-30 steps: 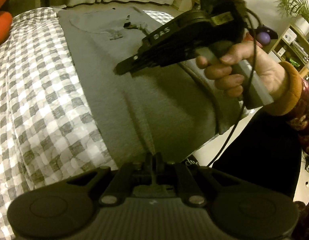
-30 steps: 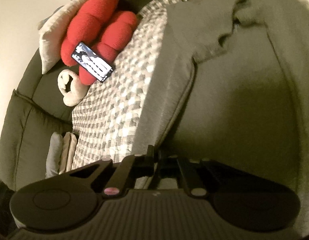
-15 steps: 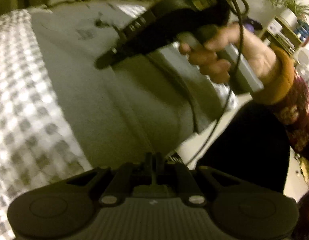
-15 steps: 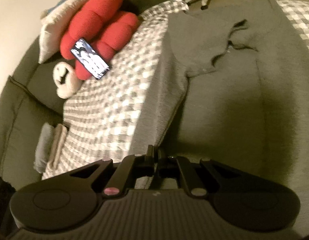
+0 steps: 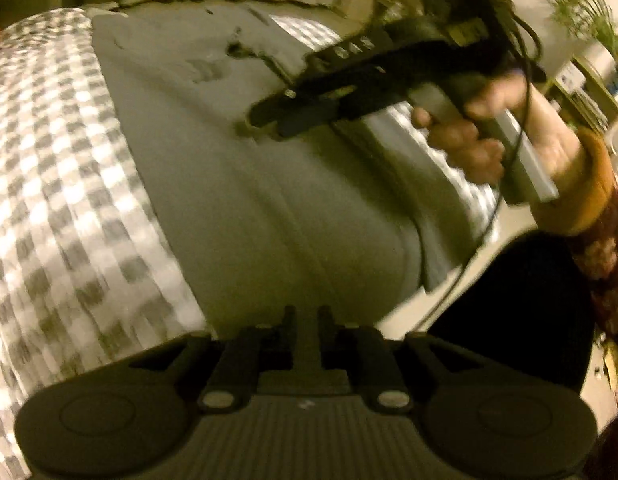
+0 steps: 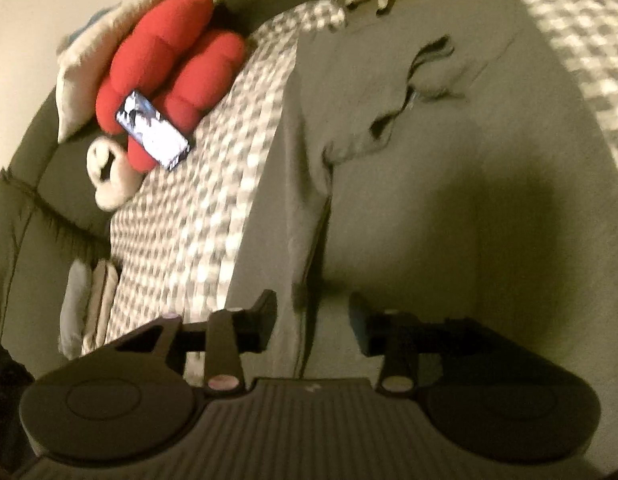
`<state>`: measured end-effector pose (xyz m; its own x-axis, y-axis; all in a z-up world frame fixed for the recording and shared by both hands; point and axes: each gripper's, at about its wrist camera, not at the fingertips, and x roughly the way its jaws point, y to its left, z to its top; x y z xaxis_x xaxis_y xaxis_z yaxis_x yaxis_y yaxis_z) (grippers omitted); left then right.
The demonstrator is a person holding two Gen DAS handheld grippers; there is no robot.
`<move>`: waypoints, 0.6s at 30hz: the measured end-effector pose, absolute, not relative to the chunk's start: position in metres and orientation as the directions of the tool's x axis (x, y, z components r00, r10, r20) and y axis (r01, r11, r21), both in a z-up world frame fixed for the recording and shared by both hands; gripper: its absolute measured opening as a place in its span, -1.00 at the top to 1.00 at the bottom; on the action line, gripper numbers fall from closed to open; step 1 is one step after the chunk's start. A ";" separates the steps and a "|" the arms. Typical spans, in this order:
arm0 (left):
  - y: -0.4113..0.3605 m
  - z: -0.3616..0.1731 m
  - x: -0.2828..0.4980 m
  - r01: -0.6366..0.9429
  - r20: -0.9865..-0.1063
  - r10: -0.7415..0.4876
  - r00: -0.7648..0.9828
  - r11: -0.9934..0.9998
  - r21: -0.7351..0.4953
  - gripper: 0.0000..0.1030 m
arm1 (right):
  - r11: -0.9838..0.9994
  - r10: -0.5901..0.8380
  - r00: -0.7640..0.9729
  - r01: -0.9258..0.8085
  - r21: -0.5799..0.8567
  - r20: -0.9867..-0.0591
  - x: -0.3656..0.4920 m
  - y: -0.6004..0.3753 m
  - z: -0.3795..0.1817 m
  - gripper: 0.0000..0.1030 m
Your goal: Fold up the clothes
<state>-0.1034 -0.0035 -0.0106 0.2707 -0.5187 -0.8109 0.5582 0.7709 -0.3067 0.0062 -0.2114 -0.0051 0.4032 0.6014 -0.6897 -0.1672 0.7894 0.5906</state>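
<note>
Grey garment (image 6: 449,208) flat on checked cover (image 5: 57,184); right gripper (image 6: 312,316) fingers apart; left gripper (image 5: 307,316) pinching garment hem.

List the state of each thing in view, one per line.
Left hand-held gripper: shut, fingers together at the garment's near edge.
Right hand-held gripper: open, fingers apart over the garment.
Grey garment: spread on the checked cover, one side folded over.
Checked cover: laid flat under the garment.
Phone: screen lit, resting on the red cushion.

One grey shirt (image 6: 449,220), one checked blanket (image 5: 61,184), two grippers, one red cushion (image 6: 165,60), one phone (image 6: 153,130).
</note>
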 end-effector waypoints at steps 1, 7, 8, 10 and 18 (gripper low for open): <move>-0.004 -0.009 -0.099 0.553 -0.806 -0.521 0.281 0.774 -0.308 0.75 | 0.788 0.600 0.415 -0.162 0.594 -0.684 0.007 -0.214 -0.004 0.13; -0.021 -0.006 -0.075 0.523 -0.793 -0.503 0.344 0.804 -0.283 0.75 | 0.783 0.586 0.475 -0.124 0.609 -0.657 0.018 -0.227 -0.003 0.13; -0.023 -0.005 -0.071 0.511 -0.793 -0.493 0.358 0.814 -0.276 0.75 | 0.780 0.585 0.481 -0.113 0.616 -0.653 0.020 -0.228 -0.004 0.13; -0.026 -0.005 -0.061 0.488 -0.793 -0.475 0.382 0.832 -0.264 0.75 | 0.772 0.584 0.494 -0.092 0.629 -0.644 0.026 -0.231 -0.006 0.13; -0.034 -0.001 -0.018 0.389 -0.792 -0.401 0.460 0.893 -0.226 0.75 | 0.738 0.579 0.535 -0.021 0.675 -0.616 0.050 -0.240 -0.017 0.13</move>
